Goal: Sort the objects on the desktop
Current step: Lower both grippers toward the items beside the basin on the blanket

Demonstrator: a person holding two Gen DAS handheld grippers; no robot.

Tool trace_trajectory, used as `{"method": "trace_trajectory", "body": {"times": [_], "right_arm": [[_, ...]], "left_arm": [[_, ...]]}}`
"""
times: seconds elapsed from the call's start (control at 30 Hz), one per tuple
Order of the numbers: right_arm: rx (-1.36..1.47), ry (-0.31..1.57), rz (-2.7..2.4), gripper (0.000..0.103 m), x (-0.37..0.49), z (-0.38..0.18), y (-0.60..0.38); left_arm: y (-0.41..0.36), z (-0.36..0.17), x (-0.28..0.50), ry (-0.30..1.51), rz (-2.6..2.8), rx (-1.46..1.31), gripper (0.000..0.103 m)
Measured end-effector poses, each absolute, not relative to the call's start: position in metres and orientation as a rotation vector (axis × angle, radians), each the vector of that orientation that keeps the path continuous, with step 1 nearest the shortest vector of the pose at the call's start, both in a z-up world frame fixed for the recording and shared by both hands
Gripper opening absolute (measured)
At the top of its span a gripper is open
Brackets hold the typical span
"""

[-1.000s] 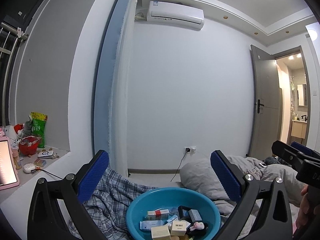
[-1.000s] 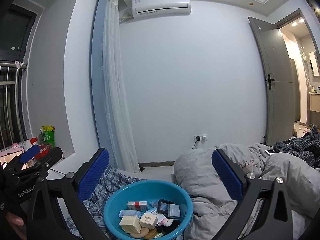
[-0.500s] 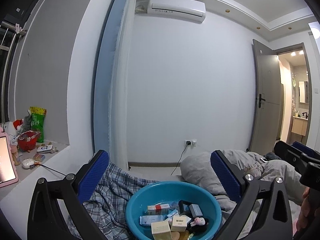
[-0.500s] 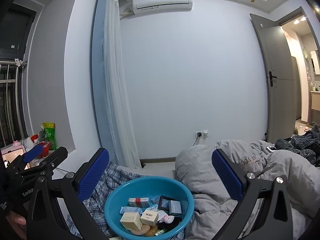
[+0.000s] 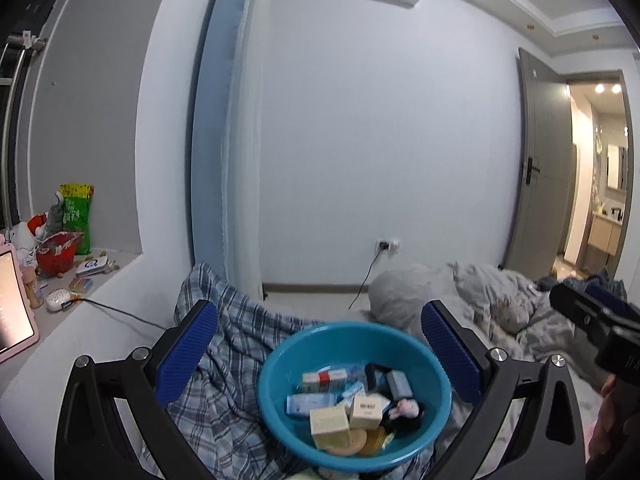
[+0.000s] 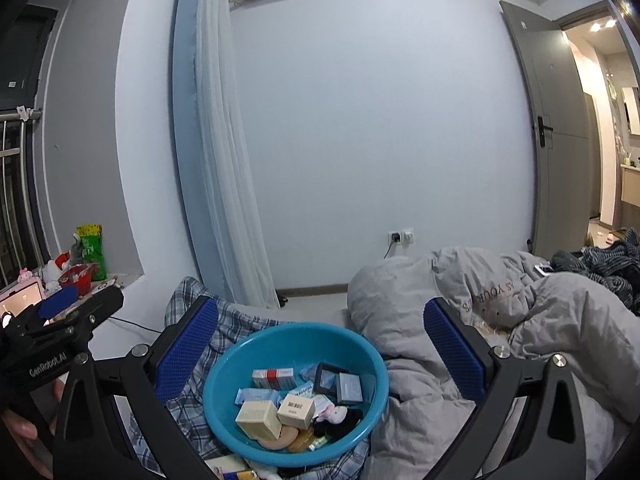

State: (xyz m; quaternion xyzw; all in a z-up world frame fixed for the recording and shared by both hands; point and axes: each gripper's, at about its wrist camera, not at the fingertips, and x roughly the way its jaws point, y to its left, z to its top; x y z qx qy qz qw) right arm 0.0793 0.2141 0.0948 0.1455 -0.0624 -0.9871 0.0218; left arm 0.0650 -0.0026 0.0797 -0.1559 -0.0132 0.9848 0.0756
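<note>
A blue plastic basin point(image 5: 280, 364) point(image 6: 360, 348) sits on a plaid cloth on the bed, low in both views. It holds several small boxes, among them a beige box point(image 5: 330, 422) point(image 6: 258, 418), a white barcode box point(image 6: 296, 410) and a red-and-white box point(image 6: 274, 378), plus a black-and-pink plush point(image 5: 402, 414). My left gripper point(image 5: 318, 354) is open and empty above the basin. My right gripper point(image 6: 320, 354) is open and empty above it too. The right gripper shows at the right edge of the left wrist view point(image 5: 596, 320).
A grey duvet point(image 6: 500, 320) is heaped to the right of the basin, with a phone point(image 6: 545, 268) on it. A window sill point(image 5: 100, 276) at left holds a red basket point(image 5: 56, 254), a green bag and a pink tablet point(image 5: 12, 312). A door point(image 6: 560, 140) stands open at right.
Both views have tilted down and come a little closer, so the basin sits higher and larger in frame. Both grippers have stayed open and empty.
</note>
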Motion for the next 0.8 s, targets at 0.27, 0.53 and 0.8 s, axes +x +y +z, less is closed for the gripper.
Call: {"method": "trace_trajectory", "body": {"times": [0.27,0.53,0.8], "right_arm": [[0.558,-0.198,-3.049,0.102,0.068,0.08,0.217],[0.678,-0.217,-2.983,0.102,0.057,0.061,0.207],[0.87,-0.144,-2.957,0.102,0.054,0.021,0.194]], "left_arm": [[-0.008,0.043,0.056,-0.037,2.877,-0.715,0.103],[-0.011,0.009,0.049,-0.052,2.845,-0.866,0.103],[-0.002,-0.034,0.047,0.005,2.787,-1.024,0.103]]}}
